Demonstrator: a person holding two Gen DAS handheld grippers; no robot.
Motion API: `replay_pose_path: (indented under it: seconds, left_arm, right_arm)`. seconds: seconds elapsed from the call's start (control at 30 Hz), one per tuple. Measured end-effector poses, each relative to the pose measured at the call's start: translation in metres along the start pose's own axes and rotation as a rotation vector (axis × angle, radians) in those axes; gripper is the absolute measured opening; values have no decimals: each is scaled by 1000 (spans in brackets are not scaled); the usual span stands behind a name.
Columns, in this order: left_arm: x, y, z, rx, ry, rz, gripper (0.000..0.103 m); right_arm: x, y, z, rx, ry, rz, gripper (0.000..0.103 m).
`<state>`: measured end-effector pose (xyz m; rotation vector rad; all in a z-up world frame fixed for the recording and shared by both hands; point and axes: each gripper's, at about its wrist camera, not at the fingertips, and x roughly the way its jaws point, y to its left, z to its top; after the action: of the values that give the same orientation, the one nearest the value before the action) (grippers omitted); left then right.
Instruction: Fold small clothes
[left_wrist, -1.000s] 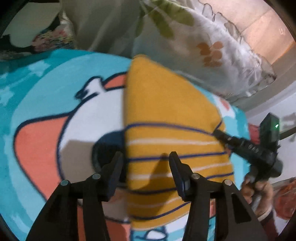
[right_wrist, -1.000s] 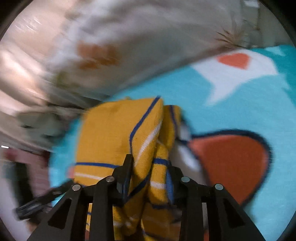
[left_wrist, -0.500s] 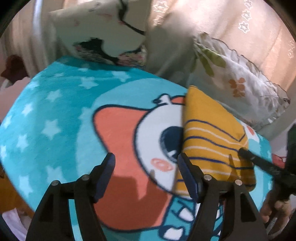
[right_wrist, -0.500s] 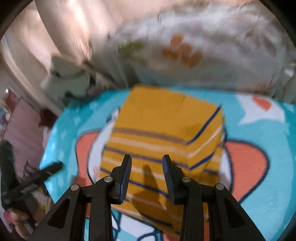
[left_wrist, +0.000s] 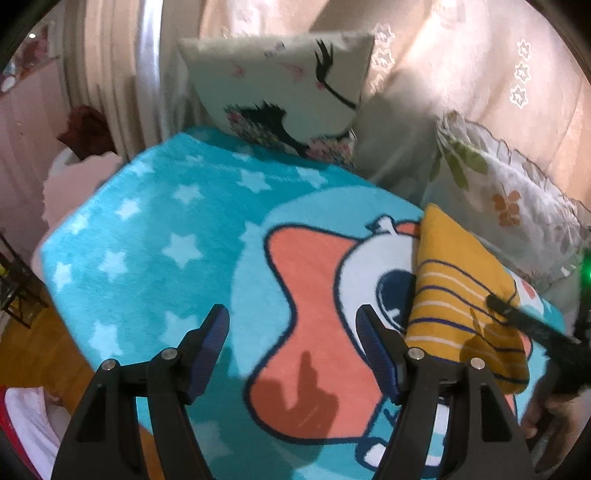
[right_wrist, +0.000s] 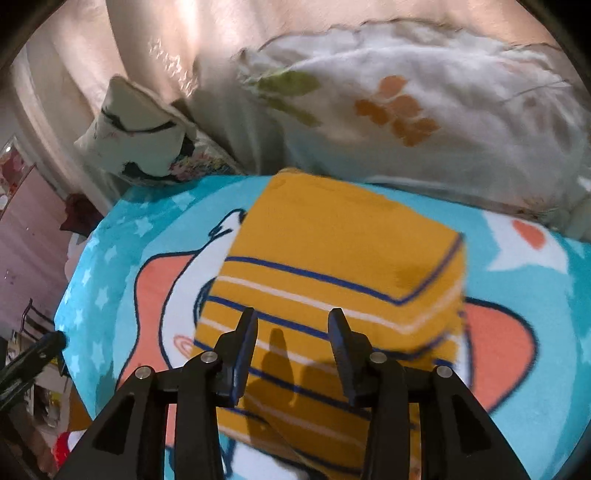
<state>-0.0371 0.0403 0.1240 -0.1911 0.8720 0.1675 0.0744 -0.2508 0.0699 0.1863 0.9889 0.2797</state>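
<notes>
On the teal cartoon blanket (right_wrist: 535, 295) lies the folded mustard striped garment (right_wrist: 332, 266), filling the right wrist view but edging the left's, where a doll-print cushion (left_wrist: 280, 92) shows; both grippers' fingers, left (left_wrist: 291, 332) and right (right_wrist: 293, 328), angle downward, freshly parted, empty.

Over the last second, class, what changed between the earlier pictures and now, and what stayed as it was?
The right tool let go of the yellow striped garment it had pinched, and its jaws have just been opening with nothing between them. The left tool drew back off the garment, jaws opening too, empty. Both pulled away above the bed. The garment stays folded on the blue cartoon blanket; the pillows are unmoved.
</notes>
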Motion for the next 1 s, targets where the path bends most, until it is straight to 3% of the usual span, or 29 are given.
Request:
replay_pose_path:
  seconds: [0.1, 0.17, 0.27, 0.43, 0.57, 0.73, 0.77, 0.8, 0.87, 0.9, 1.0]
  left_arm:
    - [-23, 8, -1, -8, -104, 63, 87]
    - [-41, 16, 0, -10, -198, 113, 90]
    - [-55, 21, 9, 12, -276, 155, 97]
    - [-66, 24, 28, 18, -382, 93, 103]
    - [-57, 26, 45, 58, -320, 17, 103]
    - [-42, 35, 57, 104, -265, -22, 103]
    - [-39, 37, 58, 106, -258, -25, 103]
    - [-34, 38, 59, 112, -247, -19, 103]
    - [-23, 37, 61, 143, -210, -39, 103]
    - [-17, 35, 61, 171, -185, -54, 103]
    - [-1, 28, 60, 235, -156, -81, 103]
  right_arm:
    - [33, -4, -7, 16, 77, -33, 43]
    - [31, -8, -12, 23, 51, -24, 43]
    - [29, -8, -13, 12, 46, -27, 44]
    - [11, -1, -8, 35, 22, -82, 45]
    - [0, 18, 4, 39, -15, -107, 50]
    - [37, 60, 22, 6, 11, -113, 50]
    - [49, 67, 23, 9, 29, -111, 52]
    - [64, 74, 23, 5, 58, -115, 64]
    - [82, 83, 21, -35, 95, -150, 66]
    - [80, 87, 20, -55, 83, -173, 66]
    - [46, 74, 14, 7, 21, -137, 64]
